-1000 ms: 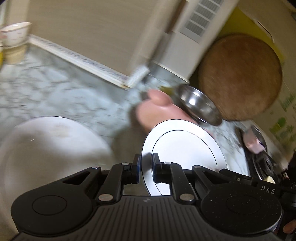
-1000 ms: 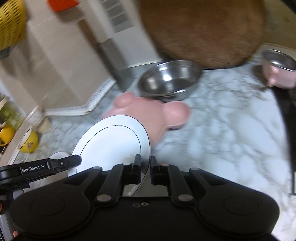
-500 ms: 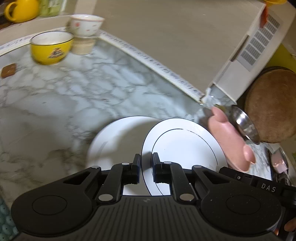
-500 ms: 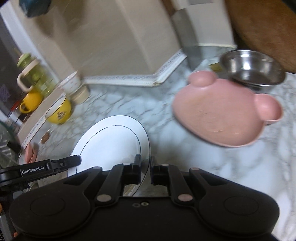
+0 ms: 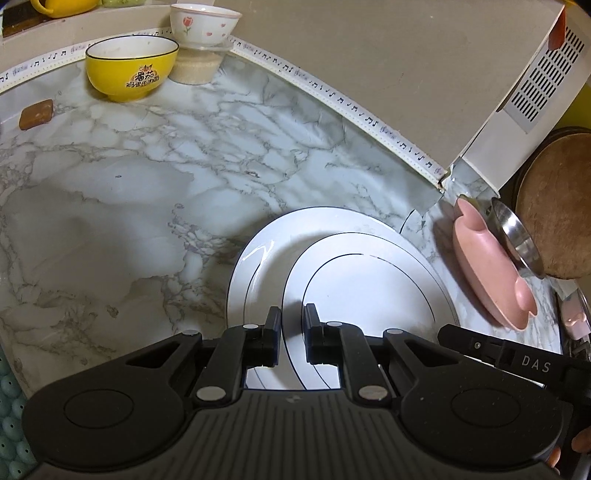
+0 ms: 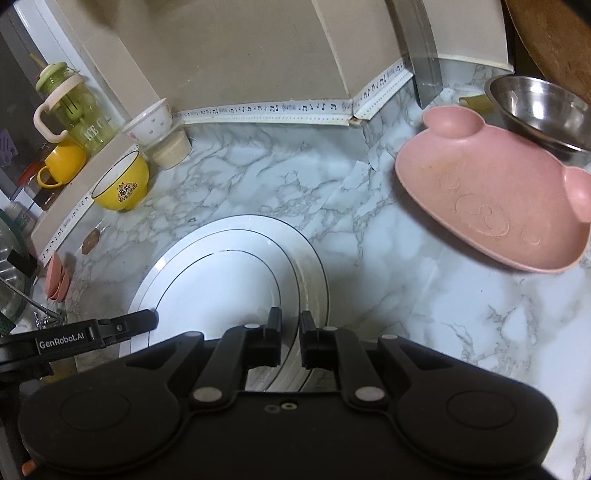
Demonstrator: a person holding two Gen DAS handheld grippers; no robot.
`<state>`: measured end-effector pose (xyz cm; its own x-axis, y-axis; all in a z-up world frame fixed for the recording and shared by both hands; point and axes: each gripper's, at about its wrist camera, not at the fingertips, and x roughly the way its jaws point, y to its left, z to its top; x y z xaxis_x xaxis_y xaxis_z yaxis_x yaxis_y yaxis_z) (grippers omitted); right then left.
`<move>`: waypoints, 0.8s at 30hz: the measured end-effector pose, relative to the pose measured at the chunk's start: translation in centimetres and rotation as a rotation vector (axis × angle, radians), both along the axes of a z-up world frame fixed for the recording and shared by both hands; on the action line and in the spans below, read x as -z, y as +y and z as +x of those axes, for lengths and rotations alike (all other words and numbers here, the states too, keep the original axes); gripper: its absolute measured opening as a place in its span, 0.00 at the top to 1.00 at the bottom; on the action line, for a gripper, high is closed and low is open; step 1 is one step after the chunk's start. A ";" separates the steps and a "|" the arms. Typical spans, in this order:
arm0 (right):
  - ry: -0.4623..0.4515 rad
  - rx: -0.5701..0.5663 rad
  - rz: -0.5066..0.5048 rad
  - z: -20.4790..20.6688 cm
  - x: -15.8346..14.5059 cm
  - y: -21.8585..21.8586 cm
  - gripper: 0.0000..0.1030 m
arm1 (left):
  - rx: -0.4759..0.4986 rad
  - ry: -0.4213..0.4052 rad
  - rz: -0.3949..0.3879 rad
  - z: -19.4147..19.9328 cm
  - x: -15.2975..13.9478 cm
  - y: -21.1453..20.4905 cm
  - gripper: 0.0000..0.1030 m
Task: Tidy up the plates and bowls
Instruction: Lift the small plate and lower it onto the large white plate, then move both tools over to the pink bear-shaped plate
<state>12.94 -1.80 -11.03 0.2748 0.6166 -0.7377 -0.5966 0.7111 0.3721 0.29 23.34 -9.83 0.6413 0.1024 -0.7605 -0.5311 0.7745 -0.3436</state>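
Observation:
Both grippers grasp one white plate with a thin black ring [image 5: 369,288] [image 6: 221,284] by opposite rims. My left gripper [image 5: 291,321] is shut on its near-left rim, and my right gripper [image 6: 290,325] is shut on its right rim. The plate hangs over a second white plate [image 5: 255,266] [image 6: 314,273] lying on the marble counter, shifted a little to the right of it. I cannot tell whether the two plates touch. A pink bear-shaped plate [image 5: 491,266] [image 6: 491,199] and a steel bowl [image 5: 517,236] [image 6: 539,107] sit to the right.
A yellow bowl [image 5: 131,68] [image 6: 122,184] and a floral bowl [image 5: 203,22] [image 6: 149,123] on a small cup stand by the far wall. A round wooden board [image 5: 554,206] leans at the right. A yellow mug [image 6: 61,164] and green bottle [image 6: 70,107] stand on the left ledge.
Both grippers carried the held plate leftwards, away from the pink plate and steel bowl, and brought it over the second white plate. The yellow and floral bowls came into view.

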 end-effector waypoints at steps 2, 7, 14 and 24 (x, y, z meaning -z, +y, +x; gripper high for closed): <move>0.004 -0.001 -0.005 0.0 0.3 0.1 0.90 | 0.000 0.006 -0.002 0.0 0.1 0.1 0.89; 0.012 -0.004 -0.007 -0.1 0.6 0.4 0.90 | 0.000 0.013 -0.006 -0.1 0.4 0.3 0.89; 0.013 -0.006 -0.008 -0.1 0.8 0.7 0.90 | 0.002 0.011 -0.020 -0.3 0.8 0.8 0.89; 0.013 -0.004 -0.008 0.2 0.9 0.8 0.91 | 0.021 0.005 -0.028 -0.6 0.5 1.3 0.89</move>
<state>13.10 -1.01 -11.91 0.2627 0.6118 -0.7461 -0.5948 0.7116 0.3741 -0.28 24.64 -10.35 0.6393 0.0680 -0.7660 -0.5169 0.7754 -0.3626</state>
